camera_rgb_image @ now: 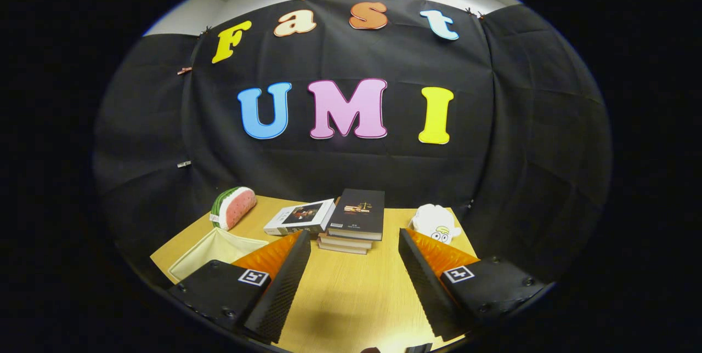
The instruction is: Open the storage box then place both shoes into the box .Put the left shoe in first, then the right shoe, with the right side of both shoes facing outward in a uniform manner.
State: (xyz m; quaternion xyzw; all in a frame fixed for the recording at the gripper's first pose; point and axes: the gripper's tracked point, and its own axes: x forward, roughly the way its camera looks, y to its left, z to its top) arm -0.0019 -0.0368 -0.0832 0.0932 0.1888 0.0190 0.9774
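The desk [351, 298], a light wooden top, carries everything here and runs back to the black cloth wall. The largest thing on it is the storage box [211, 254], a pale fabric bin at the desk's left edge, just beyond the left finger and partly hidden behind it. It looks soft-sided and cream-coloured, its mouth facing up with the inside showing, so it seems already open, though whether a lid or flap belongs to it cannot be told. No shoe lies in the part of it that shows.

The hand-held gripper [354, 282] hovers over the near middle of the desk, released: its two black ribbed fingers [285, 282] stand wide apart with bare wood between them and grasp nothing.

Beyond the fingers, at the middle of the far edge, sits a stack of books [354, 221] with a dark cover on top, and a single white book [299, 217] lies just left of it. A watermelon-slice toy [233, 208] rests near the far left corner, behind the box. A small white plush [436, 224] sits near the far right corner.

By my reading the task is barely begun: at most the opening of the box is done, and both shoes remain to be fetched and placed, left one first.
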